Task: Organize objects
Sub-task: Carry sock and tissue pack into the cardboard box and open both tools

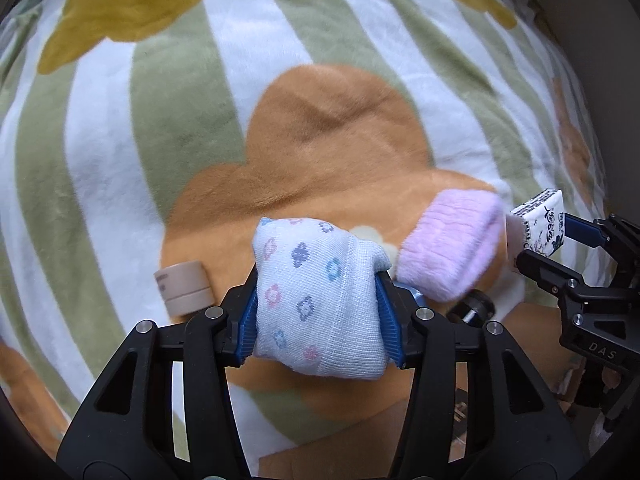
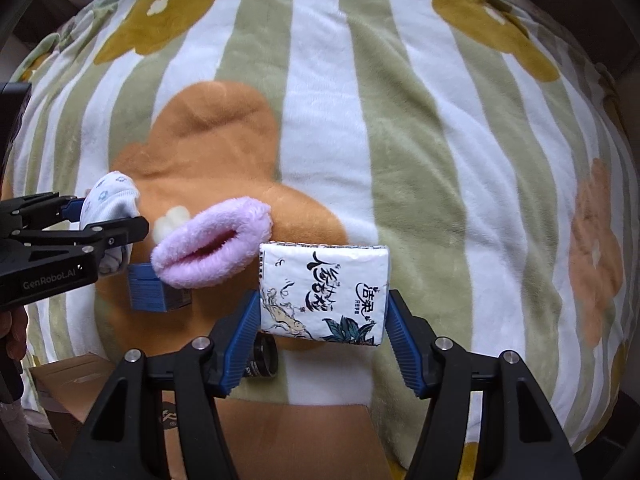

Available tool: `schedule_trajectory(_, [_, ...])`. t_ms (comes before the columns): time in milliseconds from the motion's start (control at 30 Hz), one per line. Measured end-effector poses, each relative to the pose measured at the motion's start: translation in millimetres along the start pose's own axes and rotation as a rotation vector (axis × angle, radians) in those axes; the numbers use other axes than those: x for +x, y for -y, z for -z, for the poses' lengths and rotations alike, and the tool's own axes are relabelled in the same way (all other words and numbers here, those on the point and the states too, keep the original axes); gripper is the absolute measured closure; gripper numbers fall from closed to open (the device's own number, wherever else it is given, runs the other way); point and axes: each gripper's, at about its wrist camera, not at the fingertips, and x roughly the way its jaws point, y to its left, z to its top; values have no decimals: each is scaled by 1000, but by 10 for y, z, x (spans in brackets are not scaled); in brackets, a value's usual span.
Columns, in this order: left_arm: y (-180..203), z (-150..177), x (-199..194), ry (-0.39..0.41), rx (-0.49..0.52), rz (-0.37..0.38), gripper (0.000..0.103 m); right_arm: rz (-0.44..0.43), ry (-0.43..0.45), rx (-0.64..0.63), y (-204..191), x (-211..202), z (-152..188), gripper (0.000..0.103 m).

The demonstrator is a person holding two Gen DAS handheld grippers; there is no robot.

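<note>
Both tools pinch loads: left tool (image 1: pixel 318 300) the flowered white sock (image 1: pixel 318 296), right tool (image 2: pixel 322 320) the printed tissue pack (image 2: pixel 324 292); I'd carry both level, without slackening.

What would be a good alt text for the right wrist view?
The right gripper holds a white tissue pack over a striped floral blanket. A fluffy pink sock lies to its left, and the left gripper holds a patterned white sock.

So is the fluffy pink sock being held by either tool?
No, the pink sock lies loose on the blanket, between the two tools.
</note>
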Motion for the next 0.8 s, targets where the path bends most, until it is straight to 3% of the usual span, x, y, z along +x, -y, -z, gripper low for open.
schedule_trajectory(167, [-21,-69,-335,81,-17,-7,57,-7,43,-14,-163,-333,-49,45])
schedule_trajectory(233, [-44,1,-520,110,-29,-13,57,-13,64,-35,-406,-282,-335,45])
schedule_trajectory(433, [45,366,-1099,188,-66,-46,57,-48,144,-107,-748,-621,-444,46])
schedule_trajectory(633, [179,850,-1519,252,-124,-73,57,-77,194,-187,-955,-1024,-210,46])
schedule_trajectory(800, [242,1296,-1695,262,-186,-66,57,-101,188,-231,-1100,-1190,73,46])
